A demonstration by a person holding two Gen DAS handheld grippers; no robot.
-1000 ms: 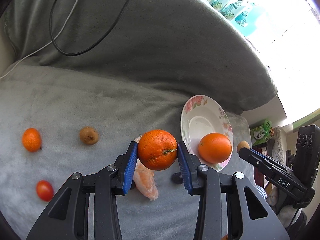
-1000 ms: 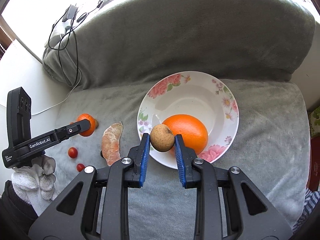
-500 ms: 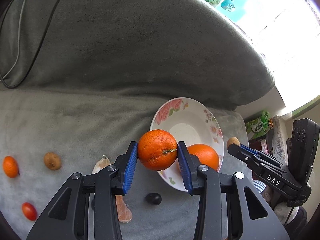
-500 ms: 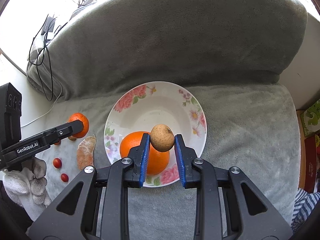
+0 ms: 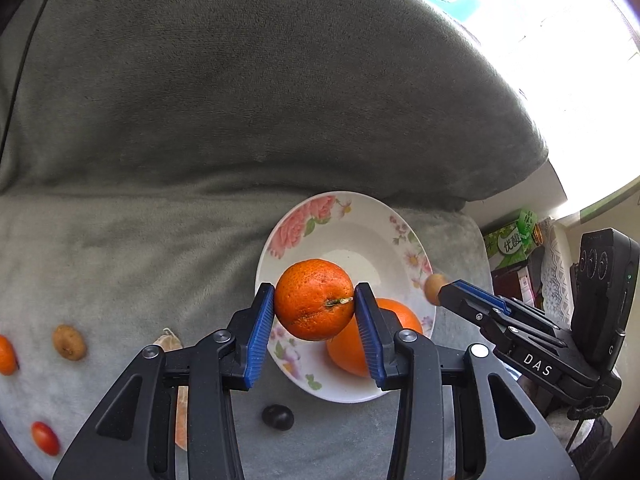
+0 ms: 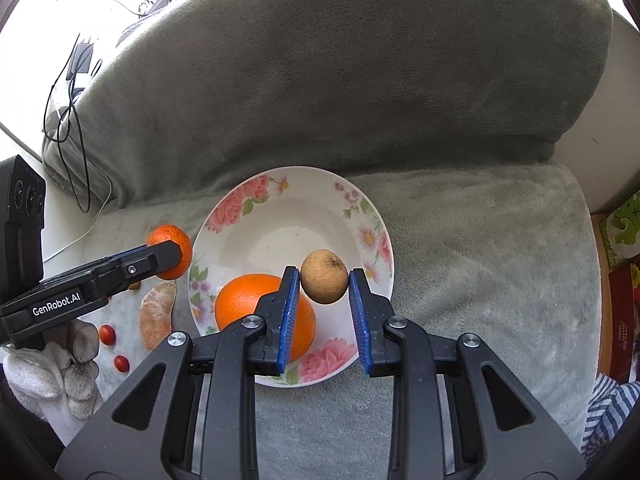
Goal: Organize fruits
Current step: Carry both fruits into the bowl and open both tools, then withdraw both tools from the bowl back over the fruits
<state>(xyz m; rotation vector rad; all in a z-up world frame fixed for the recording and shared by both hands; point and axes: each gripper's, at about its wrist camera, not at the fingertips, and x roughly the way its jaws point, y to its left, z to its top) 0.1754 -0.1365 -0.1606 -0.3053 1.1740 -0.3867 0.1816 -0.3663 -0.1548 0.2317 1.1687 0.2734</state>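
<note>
Orange mandarin clamped in your left claw, brown round fruit clamped in your right claw — both poised over the floral white plate, likely for release.

I count three oranges, two brown fruits, two tomatoes, one dark fruit, one peeled segment, one plate.

We saw a white plate with pink roses and green leaves, a bright orange on it, a brown fruit between blue pads, an orange mandarin, and a grey blanket.
</note>
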